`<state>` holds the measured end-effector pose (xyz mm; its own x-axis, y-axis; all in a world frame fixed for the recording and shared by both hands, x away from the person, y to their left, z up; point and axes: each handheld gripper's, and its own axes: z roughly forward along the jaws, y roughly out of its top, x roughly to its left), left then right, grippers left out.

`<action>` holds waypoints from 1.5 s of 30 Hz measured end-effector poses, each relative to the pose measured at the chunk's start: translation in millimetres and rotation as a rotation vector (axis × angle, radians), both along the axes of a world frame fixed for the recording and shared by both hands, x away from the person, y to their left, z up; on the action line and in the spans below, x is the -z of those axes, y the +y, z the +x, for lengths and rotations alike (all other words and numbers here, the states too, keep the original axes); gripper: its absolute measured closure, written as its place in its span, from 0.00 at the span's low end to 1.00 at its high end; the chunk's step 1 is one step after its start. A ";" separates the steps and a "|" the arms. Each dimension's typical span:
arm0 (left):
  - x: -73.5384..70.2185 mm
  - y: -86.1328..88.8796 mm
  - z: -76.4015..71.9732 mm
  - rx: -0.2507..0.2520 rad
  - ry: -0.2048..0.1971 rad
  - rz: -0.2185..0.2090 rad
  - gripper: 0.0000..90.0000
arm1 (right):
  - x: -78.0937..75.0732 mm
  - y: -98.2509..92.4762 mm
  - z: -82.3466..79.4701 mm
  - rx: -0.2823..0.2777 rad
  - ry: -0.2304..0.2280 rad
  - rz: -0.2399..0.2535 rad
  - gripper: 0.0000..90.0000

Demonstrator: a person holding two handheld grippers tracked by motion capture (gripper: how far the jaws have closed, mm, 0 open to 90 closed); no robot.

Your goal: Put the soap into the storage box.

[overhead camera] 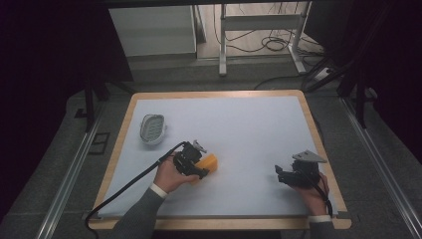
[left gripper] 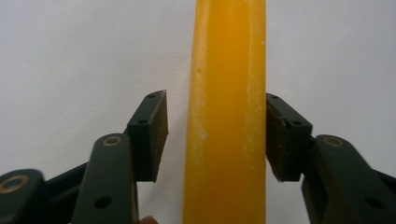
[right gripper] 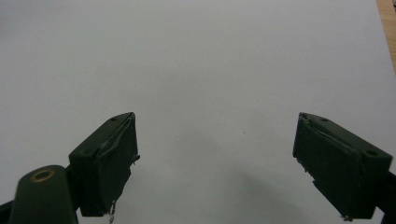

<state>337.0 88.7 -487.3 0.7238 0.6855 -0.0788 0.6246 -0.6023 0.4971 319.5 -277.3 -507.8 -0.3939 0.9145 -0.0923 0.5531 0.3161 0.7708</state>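
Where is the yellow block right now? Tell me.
In the high view the yellow block lies left of centre on the white mat, between the left tongs, below and right of the soap dish.

**Bright table, dark room around it**

The light is falling from above onto the white table surface (overhead camera: 239, 129), while the room at both sides is staying almost black. The high view is looking a little soft and grainy. In the left gripper view, the yellow block (left gripper: 226, 116) is showing pale glare streaks and its near part is blurring. In the right gripper view, faint soft shadows are lying on the sheet.
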 end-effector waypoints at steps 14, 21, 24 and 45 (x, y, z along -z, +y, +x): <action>6.8 -2.8 0.7 0.015 0.018 0.014 0.67 | 0.3 -2.2 -0.2 0.008 -0.001 -0.002 0.15; 6.1 0.0 1.9 0.038 0.029 0.012 0.68 | 0.4 -2.7 -0.2 0.013 0.000 -0.001 0.15; 5.3 1.5 3.1 0.045 0.040 0.007 0.68 | 0.7 -2.8 -0.1 0.014 0.000 -0.002 0.15; -13.2 27.8 7.4 0.012 0.035 -0.059 0.68 | -0.6 -5.1 -1.0 0.018 0.000 -0.001 0.15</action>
